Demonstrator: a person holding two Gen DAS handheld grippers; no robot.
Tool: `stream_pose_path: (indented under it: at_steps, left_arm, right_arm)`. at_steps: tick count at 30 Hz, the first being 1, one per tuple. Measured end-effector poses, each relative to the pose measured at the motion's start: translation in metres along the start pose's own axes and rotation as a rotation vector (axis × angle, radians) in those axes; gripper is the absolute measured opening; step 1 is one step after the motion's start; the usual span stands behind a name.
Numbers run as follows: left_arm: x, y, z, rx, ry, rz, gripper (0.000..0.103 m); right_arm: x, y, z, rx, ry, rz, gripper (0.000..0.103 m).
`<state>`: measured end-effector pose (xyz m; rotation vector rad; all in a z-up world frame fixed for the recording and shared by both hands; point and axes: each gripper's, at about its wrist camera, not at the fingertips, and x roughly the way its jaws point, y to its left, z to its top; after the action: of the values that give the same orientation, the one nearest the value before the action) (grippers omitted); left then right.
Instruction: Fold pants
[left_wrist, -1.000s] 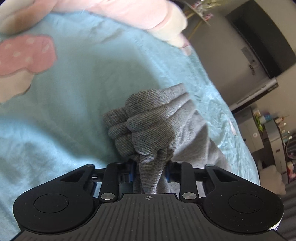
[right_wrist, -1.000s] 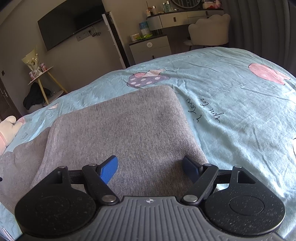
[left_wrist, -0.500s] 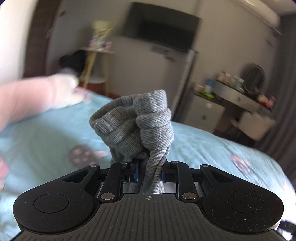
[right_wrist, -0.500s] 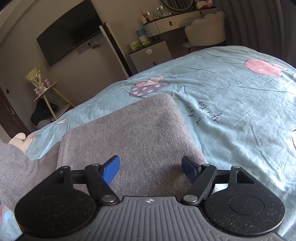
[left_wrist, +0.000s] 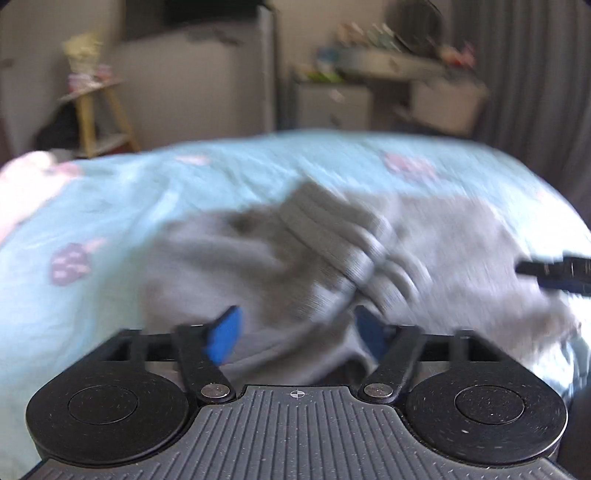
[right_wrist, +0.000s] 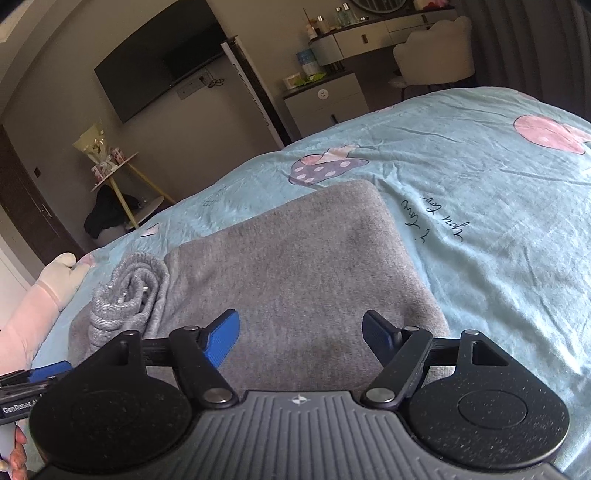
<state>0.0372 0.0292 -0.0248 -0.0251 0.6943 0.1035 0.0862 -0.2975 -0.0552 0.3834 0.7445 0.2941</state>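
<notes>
**Cuffs let go, pants lying folded on the bed**

We had the grey pants (right_wrist: 295, 273) lying on the light blue bedspread (right_wrist: 498, 184), folded over into a flat, roughly square slab. In the right wrist view its far edge sat just short of a purple spotted print (right_wrist: 321, 170), and black handwriting printed on the cover ran just beside its right edge. The ribbed cuffs (right_wrist: 127, 291) lay bunched in a loose heap at the slab's left edge, touching it and resting partly on a lower layer of the same cloth.

Our left gripper (left_wrist: 295, 328) had just been opening, and its blue pads stood wide apart. Grey cloth showed between and beyond them, but the pads did not press on it. That view was heavily blurred, so we could only make out the cuffs (left_wrist: 332, 251) as a ribbed band across the cloth. Whether the fabric touched either pad we could not tell.

Our right gripper (right_wrist: 299, 336) hung over the near edge of the folded slab, jaws wide, both pads clear of the cloth. At the far left of the same view a blue pad of the left gripper (right_wrist: 50, 369) showed beside the pants, and a pink-and-white soft toy (right_wrist: 55, 280) lay further left on the bed.
</notes>
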Motion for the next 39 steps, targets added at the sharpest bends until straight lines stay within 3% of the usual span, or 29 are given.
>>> stream_pose_path:
  at_steps: [2, 5, 7, 9, 12, 15, 17, 21, 25, 29, 31, 35, 39]
  left_arm:
    - [-0.022, 0.008, -0.004, -0.014, -0.060, 0.074, 0.090]
    - [-0.025, 0.022, -0.005, -0.020, -0.010, 0.131, 0.093]
    - [-0.017, 0.035, -0.006, -0.091, 0.044, 0.135, 0.093]
    - [-0.009, 0.056, -0.007, -0.205, 0.110, 0.156, 0.092]
    - [-0.002, 0.095, -0.018, -0.457, 0.153, 0.140, 0.091]
    - [0.011, 0.127, -0.035, -0.656, 0.223, 0.195, 0.088]
    - [0.019, 0.134, -0.040, -0.686, 0.252, 0.194, 0.088]
    - [0.026, 0.124, -0.037, -0.593, 0.263, 0.196, 0.088]
    - [0.021, 0.131, -0.043, -0.660, 0.244, 0.167, 0.088]
    - [0.025, 0.133, -0.043, -0.702, 0.220, 0.145, 0.088]
    - [0.022, 0.130, -0.041, -0.692, 0.182, 0.124, 0.088]
    - [0.007, 0.126, -0.037, -0.671, 0.088, 0.067, 0.089]
    - [0.011, 0.122, -0.034, -0.660, 0.128, 0.000, 0.089]
  right_arm:
    - [-0.002, 0.015, 0.008, -0.027, 0.003, 0.038, 0.075]
    - [0.004, 0.037, 0.020, 0.020, 0.031, 0.174, 0.081]
    - [0.019, 0.054, 0.025, 0.037, 0.091, 0.241, 0.088]
    - [0.039, 0.071, 0.026, 0.020, 0.152, 0.270, 0.088]
    - [0.070, 0.085, 0.026, 0.054, 0.254, 0.281, 0.088]
    - [0.097, 0.088, 0.024, 0.135, 0.328, 0.305, 0.088]
    - [0.112, 0.087, 0.022, 0.204, 0.360, 0.325, 0.089]
    - [0.138, 0.090, 0.017, 0.300, 0.443, 0.343, 0.088]
    - [0.138, 0.110, 0.013, 0.198, 0.418, 0.335, 0.048]
    - [0.119, 0.132, 0.015, 0.063, 0.345, 0.293, 0.039]
    - [0.098, 0.141, 0.021, 0.019, 0.274, 0.315, 0.037]
    - [0.052, 0.136, 0.041, 0.071, 0.134, 0.397, 0.037]
    - [0.020, 0.104, 0.052, 0.132, 0.038, 0.375, 0.037]
